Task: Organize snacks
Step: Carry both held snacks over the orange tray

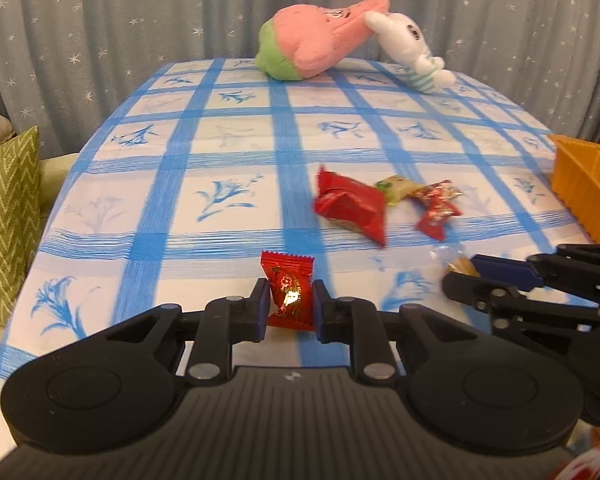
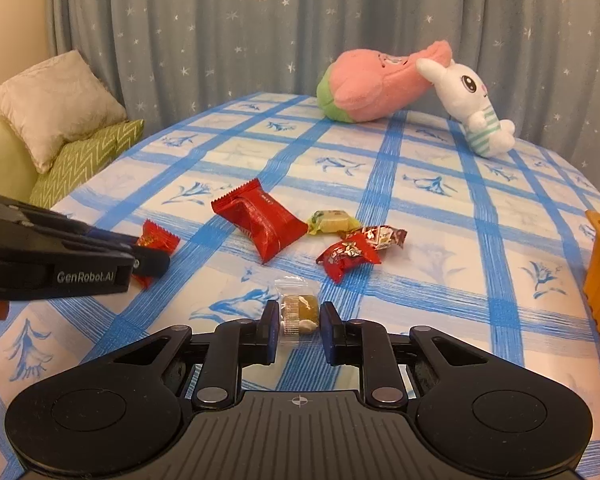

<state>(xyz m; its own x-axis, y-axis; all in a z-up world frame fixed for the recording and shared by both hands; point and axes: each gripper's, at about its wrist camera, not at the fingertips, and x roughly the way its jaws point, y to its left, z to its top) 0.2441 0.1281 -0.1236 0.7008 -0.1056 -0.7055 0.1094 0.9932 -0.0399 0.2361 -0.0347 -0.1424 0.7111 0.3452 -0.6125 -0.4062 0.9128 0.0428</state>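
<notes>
Bin of orange ribbed plastic (image 1: 584, 196) sits off to the right of both, nearer the right gripper (image 2: 299, 318) pinching a clear-wrapped yellowish sweet (image 2: 298, 312) than the left gripper (image 1: 291, 304) clamped across an upright red foil candy packet (image 1: 290, 292) over the blue-checked tablecloth (image 1: 204, 216).

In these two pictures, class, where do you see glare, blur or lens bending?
Left wrist view: glare on the small red candy between the left tongs; large red packet slightly blurred. Right wrist view: sharper; table edge bows from fisheye distortion.
</notes>
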